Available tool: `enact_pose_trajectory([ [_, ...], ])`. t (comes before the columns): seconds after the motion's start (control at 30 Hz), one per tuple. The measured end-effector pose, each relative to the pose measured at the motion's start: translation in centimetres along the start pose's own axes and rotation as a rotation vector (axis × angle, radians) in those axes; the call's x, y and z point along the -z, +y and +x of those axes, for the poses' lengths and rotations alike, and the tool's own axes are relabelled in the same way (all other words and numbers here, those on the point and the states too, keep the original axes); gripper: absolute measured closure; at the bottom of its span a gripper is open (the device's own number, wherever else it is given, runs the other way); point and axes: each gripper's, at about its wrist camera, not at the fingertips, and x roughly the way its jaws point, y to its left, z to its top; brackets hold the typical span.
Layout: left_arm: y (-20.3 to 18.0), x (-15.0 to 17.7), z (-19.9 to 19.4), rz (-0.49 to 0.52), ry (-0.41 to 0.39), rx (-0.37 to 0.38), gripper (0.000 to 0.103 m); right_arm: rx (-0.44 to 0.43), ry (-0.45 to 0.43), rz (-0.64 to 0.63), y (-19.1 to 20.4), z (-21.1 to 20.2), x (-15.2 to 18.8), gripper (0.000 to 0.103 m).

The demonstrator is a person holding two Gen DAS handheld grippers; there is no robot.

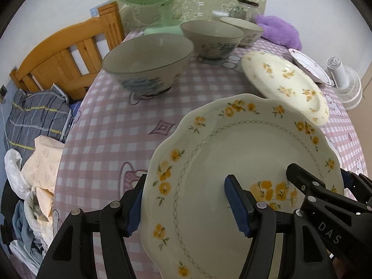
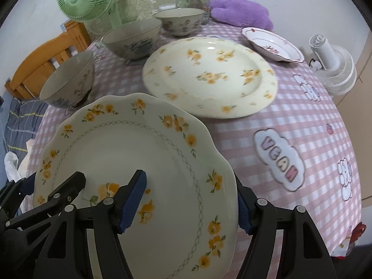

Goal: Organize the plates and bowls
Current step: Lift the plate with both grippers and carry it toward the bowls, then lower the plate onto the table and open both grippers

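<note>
While both grippers share one load, the sorting looks barely begun: the scalloped plate (image 1: 232, 174) with yellow flowers is carried between them, above the pink checked tablecloth (image 1: 111, 125). The left gripper (image 1: 186, 209) has one blue pad under the plate's left rim and the other on its face, pinching that edge; the right gripper (image 2: 190, 202) clamps the opposite rim the same way, one finger on top, one beneath. Just ahead of the right tool lies the round floral plate (image 2: 209, 76), flat on the cloth, which I judge the likely stacking spot. Farther ahead and to its right sits a smaller red-trimmed dish (image 2: 272, 44), apart from the others. Ahead of the left gripper three bowls stand separately in a line: the near bowl (image 1: 148, 62), the middle bowl (image 1: 211, 37), and the far bowl (image 1: 241, 29). None is nested yet, so the plates still need stacking and the bowls gathering.
</note>
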Motion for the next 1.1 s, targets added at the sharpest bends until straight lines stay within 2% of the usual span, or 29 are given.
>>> enact_pose_trajectory([
  [0.3, 2.1, 0.3, 1.6, -0.001, 0.027, -0.008, 0.037, 0.002, 0.028, 0.004, 2.4, 1.3, 0.5, 0.033],
  [0.6, 2.2, 0.2, 2.0, 0.019, 0.005, -0.003, 0.036, 0.022, 0.045, 0.038, 2.7, 2.5, 0.2, 0.035],
  [0.77, 2.0, 0.2, 1.9, 0.04, 0.025, 0.012, 0.031, 0.028, 0.05, 0.031, 2.8, 2.6, 0.0, 0.035],
  [0.9, 2.1, 0.2, 0.7, 0.043, -0.006, 0.006, 0.024, 0.026, 0.058, 0.008, 3.0, 2.2, 0.1, 0.034],
  [1.1, 2.1, -0.3, -0.9, 0.031, -0.012, 0.017, 0.014, 0.026, 0.023, -0.004, 2.5, -0.3, 0.0, 0.032],
])
